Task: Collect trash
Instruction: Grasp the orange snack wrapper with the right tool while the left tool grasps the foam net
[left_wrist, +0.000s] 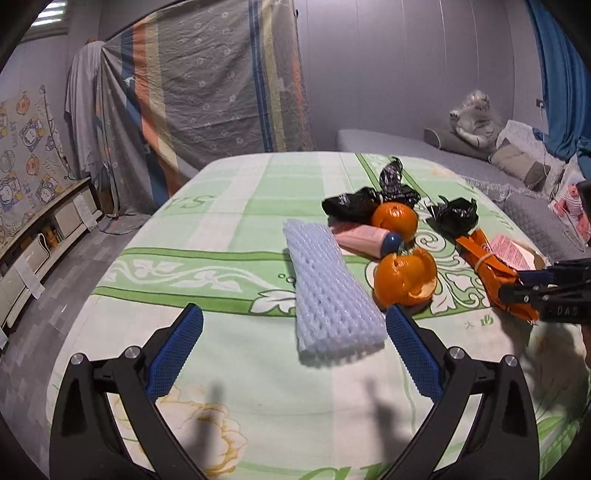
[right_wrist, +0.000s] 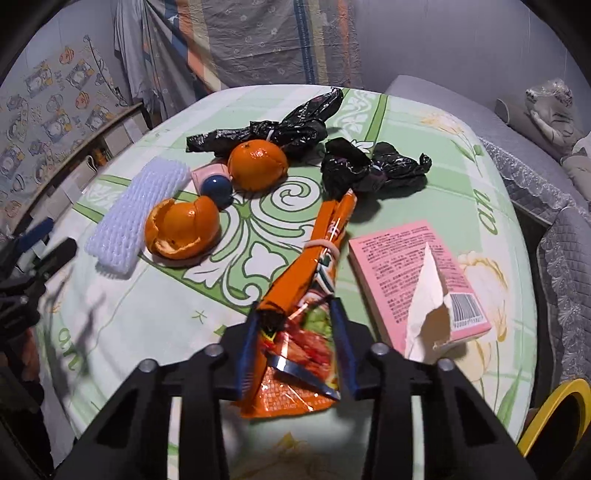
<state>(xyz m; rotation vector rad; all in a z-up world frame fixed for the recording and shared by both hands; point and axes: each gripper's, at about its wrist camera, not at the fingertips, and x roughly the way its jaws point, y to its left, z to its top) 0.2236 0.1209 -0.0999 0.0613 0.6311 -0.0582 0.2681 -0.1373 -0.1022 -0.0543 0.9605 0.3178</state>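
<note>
Right gripper (right_wrist: 295, 332), nearest the lens, has its blue fingers closed most of the way around the near end of the orange snack wrapper (right_wrist: 314, 258), which lies on the green floral cloth (right_wrist: 406, 129) left of the pink box (right_wrist: 406, 266). Left gripper (left_wrist: 295, 328) hangs wide open and empty beside the white foam net (left_wrist: 328, 288). Best practice is judged to be a firm pinch on the crinkled foil before lifting, clear of the orange peel (right_wrist: 181, 229).

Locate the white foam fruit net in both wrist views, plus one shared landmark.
Left wrist: white foam fruit net lies centre frame on the green tablecloth, reaching toward the open left tool.
Right wrist: the net sits at left of frame, far from the right tool, which is shut on the orange snack wrapper.
Shared landmark: the empty orange peel, right beside the net in both views.
</note>
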